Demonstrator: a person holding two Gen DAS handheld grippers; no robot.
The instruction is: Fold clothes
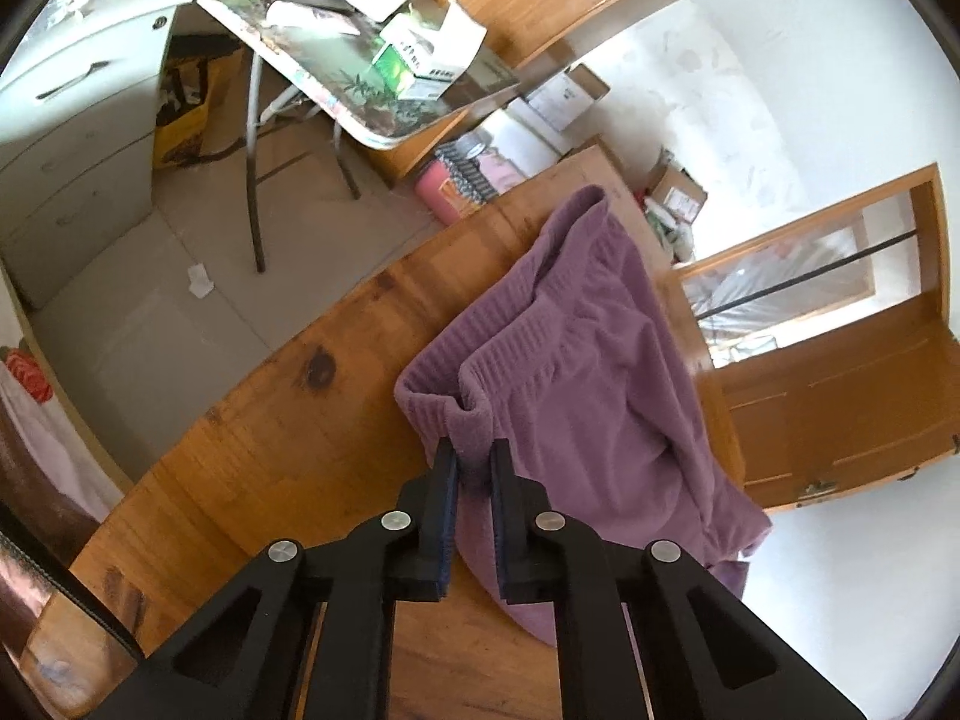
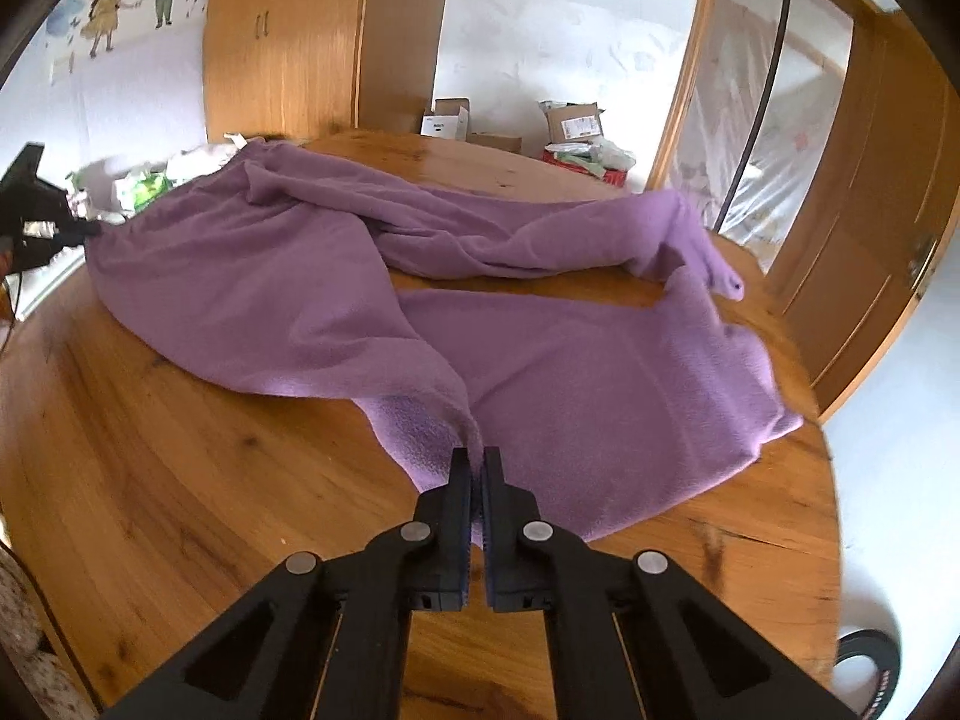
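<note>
Purple pants (image 2: 312,276) are lying spread out on a round wooden surface (image 2: 180,480). The two legs are reaching toward the far right, with a strip of bare wood showing between them.

The left claw (image 1: 474,456) is pinching the stretchy waistband (image 1: 510,348) of the pants at its near corner, and the cloth is bunching up between its fingers. In the right wrist view, this claw is showing at the far left edge, touching the waist end of the pants.

The right claw (image 2: 476,459) is squeezing tight on a fold of purple cloth at the near edge of the pants, lifting it into a small peak.

Cardboard boxes (image 2: 570,123) are sitting on the floor past the far side of the surface.
</note>
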